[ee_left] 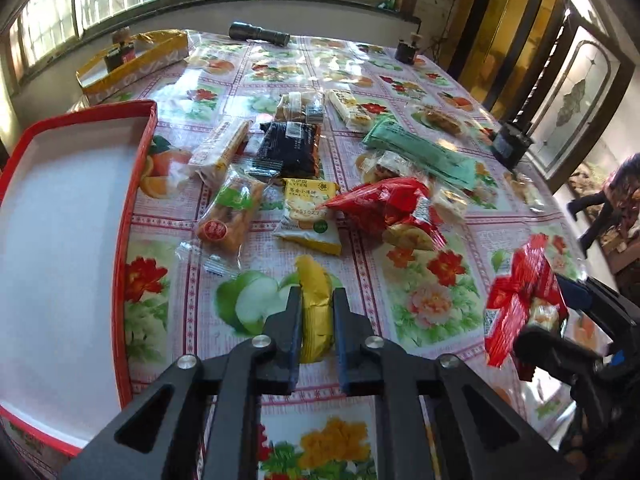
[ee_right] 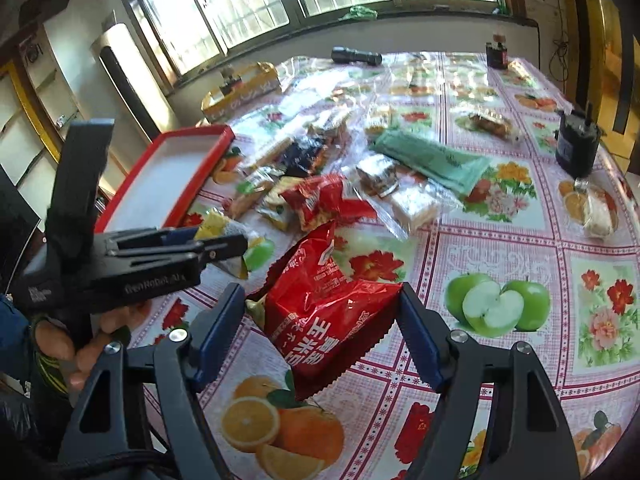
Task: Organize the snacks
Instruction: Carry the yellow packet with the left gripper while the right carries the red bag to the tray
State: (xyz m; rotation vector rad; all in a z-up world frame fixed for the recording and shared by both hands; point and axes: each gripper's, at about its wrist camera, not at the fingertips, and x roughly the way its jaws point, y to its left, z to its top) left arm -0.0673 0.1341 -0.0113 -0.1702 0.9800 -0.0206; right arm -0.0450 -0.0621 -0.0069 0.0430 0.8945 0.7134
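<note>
- The left gripper (ee_left: 317,304) pinches a yellow snack packet (ee_left: 316,308) between its pads.
- The right gripper (ee_right: 322,312) holds a red snack bag (ee_right: 328,312) across spread jaws; pad contact looks likely.
- Step, as I judge it: both picks made; next, carry them to the red tray (ee_left: 136,168), left of the left jaws.
- Beyond the jaws lies the loose snack pile (ee_left: 304,184).
- Only the right view shows the person's hand (ee_right: 96,344).

Yellow packet (ee_left: 316,308), red packet (ee_right: 328,316), fruit-patterned tablecloth (ee_right: 500,240)
</note>
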